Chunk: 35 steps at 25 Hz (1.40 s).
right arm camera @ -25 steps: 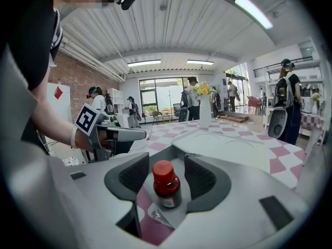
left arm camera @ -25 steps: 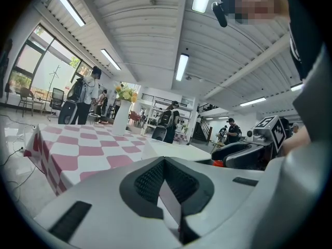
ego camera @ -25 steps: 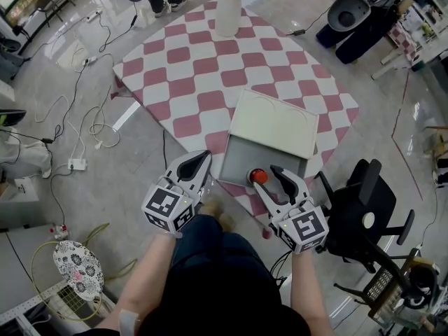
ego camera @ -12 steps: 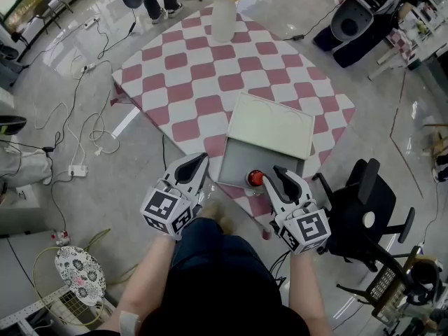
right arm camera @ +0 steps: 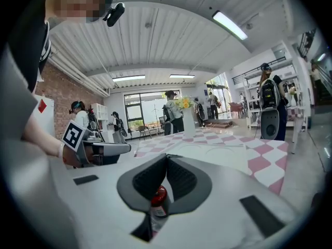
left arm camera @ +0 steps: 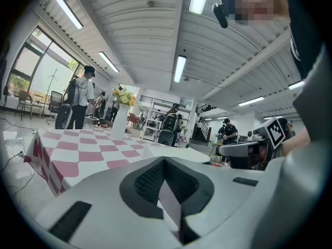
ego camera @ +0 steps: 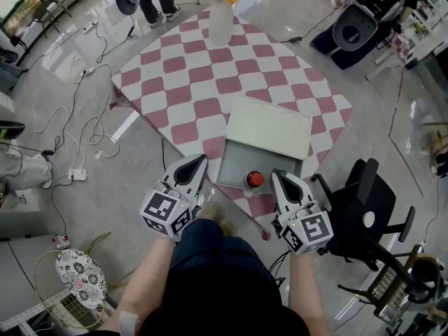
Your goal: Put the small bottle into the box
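The small bottle (ego camera: 254, 179) with a red cap stands in the open grey box (ego camera: 234, 161), near its front edge. The box's pale lid (ego camera: 267, 126) lies tipped back behind it. My right gripper (ego camera: 278, 178) is just right of the bottle at the box's front corner, jaws shut with nothing between them. In the right gripper view the bottle (right arm camera: 158, 198) shows through the gap below the closed jaws, beyond them. My left gripper (ego camera: 199, 162) hovers left of the box, off the table's edge, also shut and empty (left arm camera: 165, 162).
The table wears a red and white checked cloth (ego camera: 196, 75) with a white vase of flowers (ego camera: 220, 19) at its far end. A black office chair (ego camera: 364, 215) stands close on the right. Cables (ego camera: 84, 131) trail over the floor to the left.
The right gripper's jaws have gone from wide open to shut. The bottle stays standing in the box. The left gripper has barely moved.
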Each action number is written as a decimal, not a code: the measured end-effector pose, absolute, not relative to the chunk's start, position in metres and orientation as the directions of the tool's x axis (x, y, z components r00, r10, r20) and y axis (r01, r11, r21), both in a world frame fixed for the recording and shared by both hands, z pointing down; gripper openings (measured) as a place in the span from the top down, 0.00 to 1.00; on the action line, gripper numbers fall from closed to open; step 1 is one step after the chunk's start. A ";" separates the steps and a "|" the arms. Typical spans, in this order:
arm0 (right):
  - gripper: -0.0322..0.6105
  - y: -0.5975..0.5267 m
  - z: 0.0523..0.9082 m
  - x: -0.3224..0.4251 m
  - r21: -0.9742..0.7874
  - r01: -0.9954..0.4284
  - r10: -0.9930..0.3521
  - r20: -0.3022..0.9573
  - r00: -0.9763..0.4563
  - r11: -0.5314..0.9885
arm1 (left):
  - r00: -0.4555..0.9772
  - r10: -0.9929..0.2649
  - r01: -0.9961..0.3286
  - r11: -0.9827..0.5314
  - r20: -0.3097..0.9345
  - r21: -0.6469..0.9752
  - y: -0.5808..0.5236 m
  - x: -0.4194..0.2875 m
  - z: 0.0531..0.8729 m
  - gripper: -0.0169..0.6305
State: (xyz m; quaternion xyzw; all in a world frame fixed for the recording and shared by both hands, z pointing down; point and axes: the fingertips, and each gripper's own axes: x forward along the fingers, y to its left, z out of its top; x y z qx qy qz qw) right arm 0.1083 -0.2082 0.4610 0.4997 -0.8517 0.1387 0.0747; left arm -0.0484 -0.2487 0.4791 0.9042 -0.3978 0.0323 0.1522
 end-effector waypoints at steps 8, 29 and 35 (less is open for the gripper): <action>0.94 -0.212 0.453 0.117 -0.151 -0.890 -0.852 0.258 -0.456 0.431 | 0.683 -0.712 -0.727 -0.646 0.159 0.231 -0.254 -0.046 0.466 0.97; 0.94 -0.217 0.405 0.134 -0.147 -0.906 -0.891 0.176 -0.418 0.396 | 0.690 -0.720 -0.719 -0.668 0.078 0.192 -0.267 -0.037 0.415 0.97; 0.94 -0.217 0.393 0.137 -0.143 -0.912 -0.902 0.152 -0.404 0.384 | 0.694 -0.718 -0.714 -0.676 0.053 0.183 -0.269 -0.035 0.401 0.97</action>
